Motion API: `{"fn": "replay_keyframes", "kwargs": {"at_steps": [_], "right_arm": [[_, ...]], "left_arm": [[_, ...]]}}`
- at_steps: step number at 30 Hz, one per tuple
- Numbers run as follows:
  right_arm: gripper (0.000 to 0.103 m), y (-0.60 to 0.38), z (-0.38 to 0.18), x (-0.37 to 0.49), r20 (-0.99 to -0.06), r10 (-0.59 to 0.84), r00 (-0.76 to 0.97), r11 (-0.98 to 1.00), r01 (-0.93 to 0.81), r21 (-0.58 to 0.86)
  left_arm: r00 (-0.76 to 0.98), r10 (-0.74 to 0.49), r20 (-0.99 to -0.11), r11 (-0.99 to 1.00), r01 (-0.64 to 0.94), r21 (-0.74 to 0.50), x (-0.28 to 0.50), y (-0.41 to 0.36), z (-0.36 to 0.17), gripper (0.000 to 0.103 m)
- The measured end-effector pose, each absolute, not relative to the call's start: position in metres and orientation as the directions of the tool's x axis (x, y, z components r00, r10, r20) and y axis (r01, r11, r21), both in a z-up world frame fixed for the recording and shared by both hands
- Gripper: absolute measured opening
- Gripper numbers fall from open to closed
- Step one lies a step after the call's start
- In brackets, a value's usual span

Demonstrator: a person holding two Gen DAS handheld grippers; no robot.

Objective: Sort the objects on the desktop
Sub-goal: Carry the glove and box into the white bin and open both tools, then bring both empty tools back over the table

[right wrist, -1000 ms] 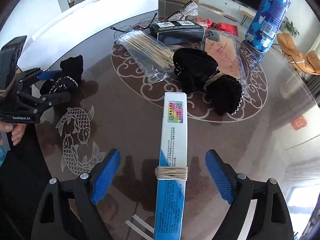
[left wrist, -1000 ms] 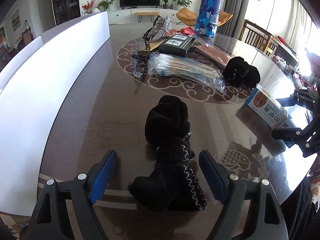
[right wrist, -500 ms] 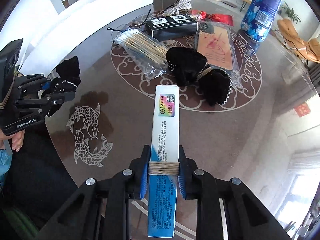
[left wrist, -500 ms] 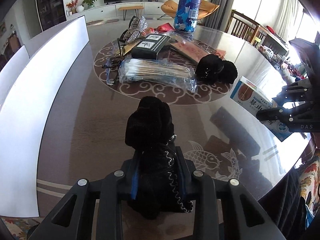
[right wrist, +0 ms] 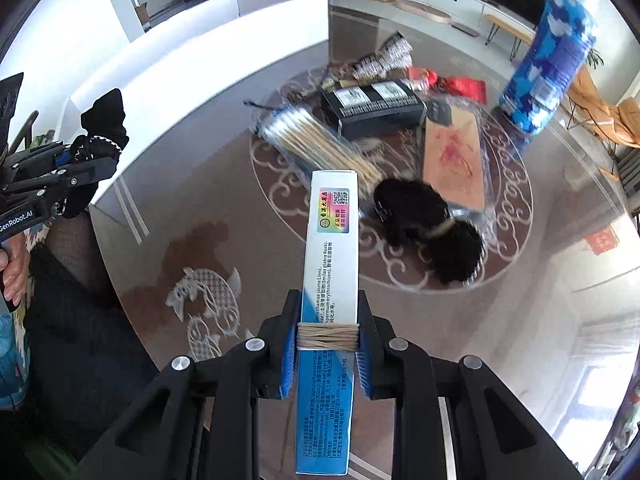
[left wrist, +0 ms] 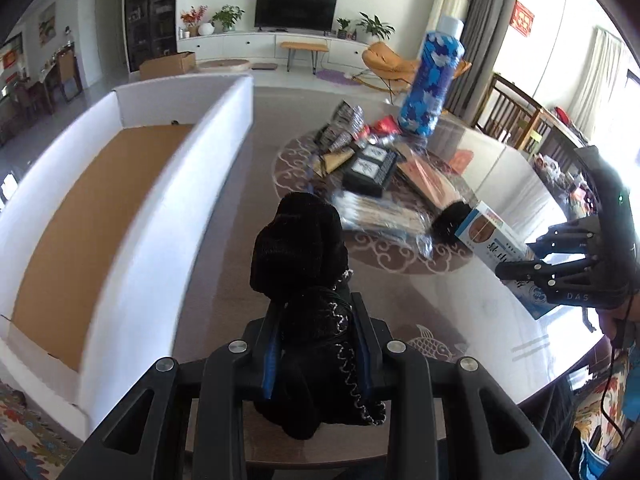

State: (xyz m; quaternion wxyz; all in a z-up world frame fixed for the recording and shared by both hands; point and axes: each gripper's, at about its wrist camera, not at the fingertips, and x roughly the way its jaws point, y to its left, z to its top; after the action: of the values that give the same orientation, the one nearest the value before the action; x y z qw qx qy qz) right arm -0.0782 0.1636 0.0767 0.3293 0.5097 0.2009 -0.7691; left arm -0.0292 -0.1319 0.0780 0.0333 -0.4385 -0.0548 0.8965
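My left gripper [left wrist: 316,308] is shut on a black fuzzy hair bow [left wrist: 298,240] with a silver chain trim and holds it above the dark table [left wrist: 240,272]. In the right wrist view that left gripper [right wrist: 86,156] and the bow [right wrist: 105,120] show at the left edge. My right gripper [right wrist: 328,298] is shut on a long blue-and-white carton [right wrist: 330,240] bound with rubber bands, held off the table. The right gripper [left wrist: 532,254] with the carton [left wrist: 490,234] appears at the right in the left wrist view.
A white box [left wrist: 208,160] with a brown cardboard floor stands to the left. On the table's round pattern lie a cotton swab pack [right wrist: 316,144], a black box [right wrist: 372,108], a comb packet [right wrist: 452,160], another black bow [right wrist: 428,224] and a blue patterned bottle [right wrist: 548,64].
Both grippers went from open to shut, the left on the black bow and the right on the carton. Both then rose off the table, and the white box's inside came into view.
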Motion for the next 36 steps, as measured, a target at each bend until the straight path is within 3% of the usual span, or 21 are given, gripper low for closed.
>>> {"fn": "replay_keyframes", "kwargs": {"at_steps": [5,11,16,22,23,24,26,29,36], "right_arm": [[0.025,0.071,0.142,-0.085,-0.839,-0.462,-0.289,-0.637,0.766,0.087],[0.025,-0.071,0.192,-0.070,-0.737,-0.636,-0.228,-0.517,0.836,0.187],[0.026,-0.171,0.157,-0.052,-0.729,-0.648,-0.221,-0.481,0.861,0.165],[0.027,-0.218,0.075,-0.039,-0.811,-0.560,-0.170,-0.505,0.846,0.172],[0.031,-0.222,0.067,-0.035,-0.826,-0.535,-0.177,-0.501,0.853,0.142],[0.052,-0.223,0.061,-0.031,-0.835,-0.514,-0.195,-0.496,0.862,0.104],[0.085,-0.226,0.053,-0.023,-0.845,-0.490,-0.215,-0.466,0.884,0.045],[0.085,-0.220,0.043,-0.017,-0.859,-0.456,-0.233,-0.447,0.895,-0.005],[0.081,-0.189,0.039,-0.003,-0.841,-0.464,-0.277,-0.386,0.918,-0.089]], "left_arm": [[-0.660,-0.030,-0.750,-0.984,0.153,-0.096,-0.032,-0.226,0.118,0.030],[-0.606,-0.154,-0.781,-0.938,0.337,-0.076,-0.046,-0.327,0.111,0.030],[-0.535,-0.187,-0.824,-0.918,0.394,-0.048,-0.056,-0.360,0.076,0.030],[-0.475,-0.259,-0.841,-0.896,0.443,0.026,-0.060,-0.377,0.045,0.033],[-0.459,-0.277,-0.844,-0.891,0.452,0.047,-0.059,-0.379,0.042,0.033],[-0.441,-0.284,-0.851,-0.889,0.453,0.063,-0.059,-0.381,0.039,0.034],[-0.400,-0.278,-0.874,-0.897,0.434,0.087,-0.062,-0.382,0.031,0.040],[-0.378,-0.288,-0.880,-0.905,0.409,0.120,-0.064,-0.374,0.022,0.057],[-0.350,-0.341,-0.872,-0.893,0.411,0.185,-0.060,-0.362,0.014,0.058]]}}
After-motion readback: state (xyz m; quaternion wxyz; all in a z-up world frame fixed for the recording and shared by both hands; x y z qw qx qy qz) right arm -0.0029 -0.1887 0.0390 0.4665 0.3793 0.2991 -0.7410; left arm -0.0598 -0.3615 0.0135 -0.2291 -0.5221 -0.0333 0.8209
